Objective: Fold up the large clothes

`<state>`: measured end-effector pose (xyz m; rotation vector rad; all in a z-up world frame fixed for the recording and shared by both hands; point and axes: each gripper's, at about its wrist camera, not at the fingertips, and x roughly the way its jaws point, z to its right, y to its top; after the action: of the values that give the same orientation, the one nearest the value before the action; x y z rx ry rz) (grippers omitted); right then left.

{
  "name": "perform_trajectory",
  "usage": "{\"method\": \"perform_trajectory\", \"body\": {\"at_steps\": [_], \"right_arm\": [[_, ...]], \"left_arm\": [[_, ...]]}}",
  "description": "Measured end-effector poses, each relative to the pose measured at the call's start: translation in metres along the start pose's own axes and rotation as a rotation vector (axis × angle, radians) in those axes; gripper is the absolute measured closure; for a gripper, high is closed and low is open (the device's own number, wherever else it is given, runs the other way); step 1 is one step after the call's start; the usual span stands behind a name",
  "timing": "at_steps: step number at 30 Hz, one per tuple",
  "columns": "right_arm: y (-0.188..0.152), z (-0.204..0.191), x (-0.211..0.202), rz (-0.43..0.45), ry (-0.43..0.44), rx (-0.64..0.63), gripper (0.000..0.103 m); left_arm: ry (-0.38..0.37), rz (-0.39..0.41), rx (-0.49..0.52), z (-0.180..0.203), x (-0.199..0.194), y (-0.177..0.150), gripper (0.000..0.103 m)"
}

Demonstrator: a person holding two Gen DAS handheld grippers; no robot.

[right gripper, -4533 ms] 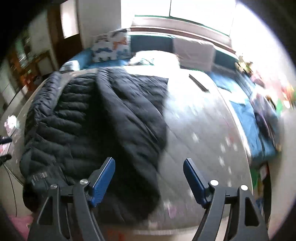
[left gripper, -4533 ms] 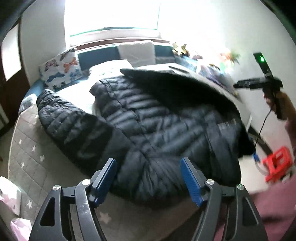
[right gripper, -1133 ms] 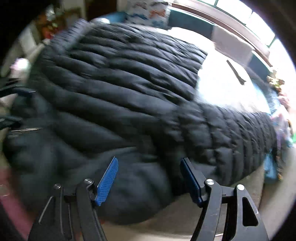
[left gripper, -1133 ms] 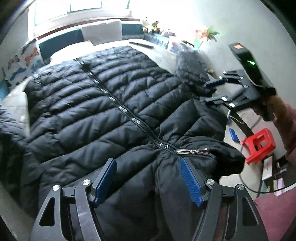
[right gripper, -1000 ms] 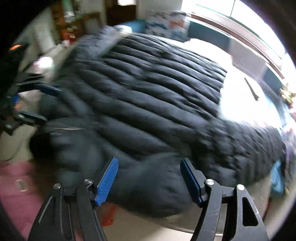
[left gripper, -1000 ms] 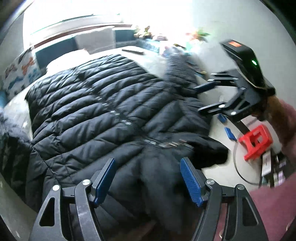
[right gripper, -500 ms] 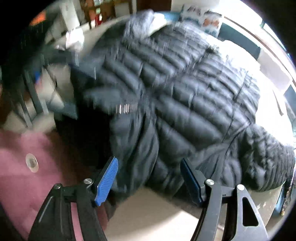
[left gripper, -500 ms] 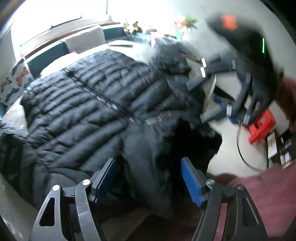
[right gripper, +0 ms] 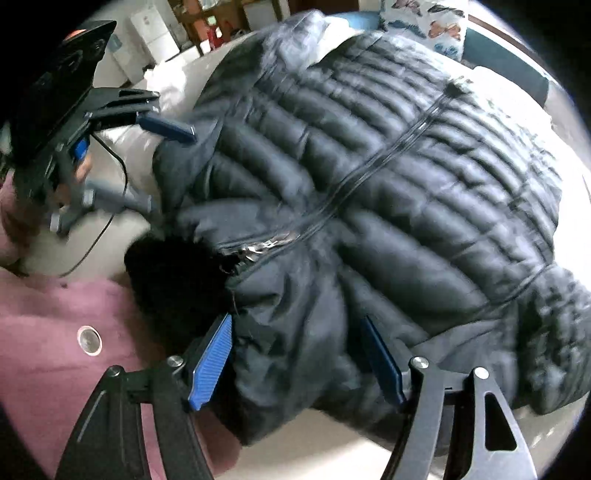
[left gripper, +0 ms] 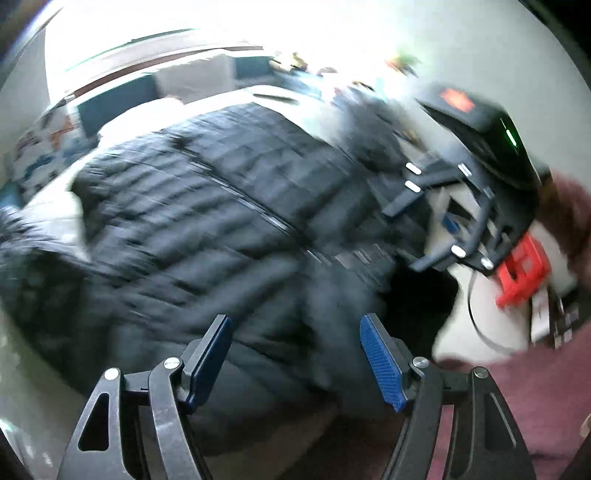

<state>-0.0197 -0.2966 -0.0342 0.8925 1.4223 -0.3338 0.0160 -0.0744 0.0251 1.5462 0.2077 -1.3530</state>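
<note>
A large black quilted puffer jacket (left gripper: 229, 221) lies spread front-up on the bed, zipper (right gripper: 373, 173) running down its middle. It also fills the right wrist view (right gripper: 388, 184). My left gripper (left gripper: 295, 354) is open over the jacket's near edge, fabric between its jaws. My right gripper (right gripper: 299, 358) is open, its jaws on either side of the jacket's collar area. Each gripper shows in the other's view: the right one (left gripper: 436, 221) at the jacket's right side, the left one (right gripper: 155, 162) at its left edge. The left wrist view is blurred.
The bed (right gripper: 332, 454) carries pillows (left gripper: 192, 77) and a butterfly cushion (right gripper: 428, 22) at its head. A red stool (left gripper: 521, 273) stands on the floor at right. My pink sleeve (right gripper: 55, 339) is at lower left. Furniture (right gripper: 147, 26) stands beyond the bed.
Since 4.5 s ago the jacket has been opened flat, front up. In the last second both grippers have moved close together over the jacket's near edge; the right one now straddles the fabric.
</note>
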Motion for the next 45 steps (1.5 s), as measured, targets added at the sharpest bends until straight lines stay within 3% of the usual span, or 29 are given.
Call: {"method": "perform_trajectory", "body": {"at_steps": [4, 8, 9, 13, 20, 23, 25, 27, 29, 34, 36, 40, 42, 45], "right_arm": [[0.017, 0.037, -0.012, 0.033, 0.045, 0.081, 0.024], [0.022, 0.067, -0.029, 0.031, 0.223, 0.198, 0.024], [0.024, 0.069, -0.033, 0.034, 0.229, 0.2, 0.024], [0.027, 0.083, -0.06, 0.066, 0.104, 0.183, 0.024], [0.06, 0.187, -0.041, 0.131, 0.055, 0.38, 0.024], [0.066, 0.236, -0.03, 0.145, 0.013, 0.476, 0.024], [0.065, 0.264, -0.026, 0.157, -0.012, 0.536, 0.024], [0.064, 0.294, -0.02, 0.185, 0.016, 0.627, 0.024], [0.061, 0.317, -0.014, 0.214, 0.017, 0.702, 0.024], [0.055, 0.346, -0.002, 0.24, 0.028, 0.783, 0.024], [0.054, 0.355, 0.003, 0.242, 0.034, 0.808, 0.024], [0.061, 0.366, 0.012, 0.258, 0.107, 0.831, 0.024], [0.072, 0.366, 0.014, 0.287, 0.158, 0.815, 0.024], [0.082, 0.36, 0.003, 0.328, 0.162, 0.773, 0.024]], "left_arm": [[0.055, 0.058, -0.186, -0.065, -0.005, 0.04, 0.027], [0.056, 0.072, -0.371, -0.14, 0.004, 0.082, 0.027], [0.043, 0.071, -0.397, -0.155, 0.007, 0.09, 0.027], [0.054, 0.055, -0.506, -0.218, 0.033, 0.13, 0.027], [0.015, -0.004, -0.763, -0.323, 0.099, 0.155, 0.023], [0.081, 0.006, -0.82, -0.354, 0.115, 0.158, 0.023], [0.049, 0.019, -0.863, -0.372, 0.123, 0.159, 0.023], [-0.048, 0.029, -0.915, -0.387, 0.136, 0.16, 0.023], [-0.117, 0.02, -0.931, -0.395, 0.145, 0.164, 0.023], [-0.176, 0.076, -0.909, -0.405, 0.158, 0.176, 0.022], [-0.243, 0.151, -0.918, -0.409, 0.152, 0.179, 0.022], [-0.412, 0.416, -0.858, -0.409, 0.104, 0.19, 0.022], [-0.381, 0.453, -0.812, -0.406, 0.088, 0.195, 0.019], [-0.165, 0.33, -0.773, -0.402, 0.09, 0.195, 0.018]]}}
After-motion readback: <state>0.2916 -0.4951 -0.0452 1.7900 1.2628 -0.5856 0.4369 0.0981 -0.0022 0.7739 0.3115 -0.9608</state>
